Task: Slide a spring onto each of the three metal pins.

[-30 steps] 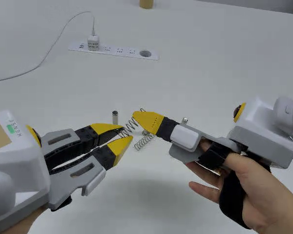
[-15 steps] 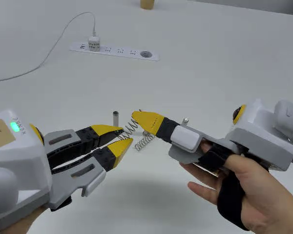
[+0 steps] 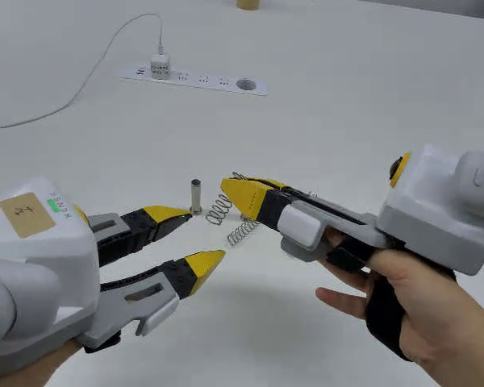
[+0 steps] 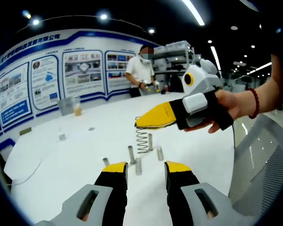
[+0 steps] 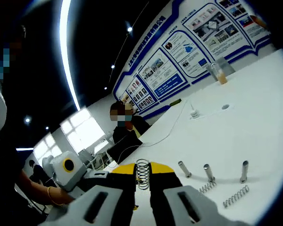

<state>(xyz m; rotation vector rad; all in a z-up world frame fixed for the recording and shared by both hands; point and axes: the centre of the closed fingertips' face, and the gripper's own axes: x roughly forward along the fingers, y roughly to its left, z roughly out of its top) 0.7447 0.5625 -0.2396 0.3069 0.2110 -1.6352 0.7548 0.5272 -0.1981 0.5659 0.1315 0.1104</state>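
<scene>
- A white cable [image 3: 81,85] curved down from the upper left of the head view, ending at a power strip [image 3: 195,81] that lay flat on the white table [image 3: 347,105].
- The left gripper [image 3: 203,235] came in from the lower left with its yellow-tipped jaws well apart and nothing between them. Its own view showed the same wide gap [image 4: 146,167].
- Just right of its upper tip, near the middle of the frame, one metal pin [image 3: 196,195] stood upright and bare.
- Two loose springs [image 3: 219,211] [image 3: 242,232] lay on their sides just right of that pin, close together and under the nose of the other tool.
- The right gripper [image 3: 230,189] reached in from the right, held in a hand [image 3: 403,306], with its tips above the loose springs.
- Its jaws were clamped on a third spring [image 5: 142,173], which stood upright between the pads at bottom centre of the right gripper view.
- In the left gripper view that spring [image 4: 141,141] hung straight down from the yellow tips [image 4: 148,121] among the pins, though I cannot tell whether it touched one.
- At the lower right of the right gripper view the three pins [image 5: 184,168] [image 5: 208,172] [image 5: 244,171] stood in a row, all bare, with the two loose springs [image 5: 207,187] [image 5: 236,192] lying just below them.
</scene>
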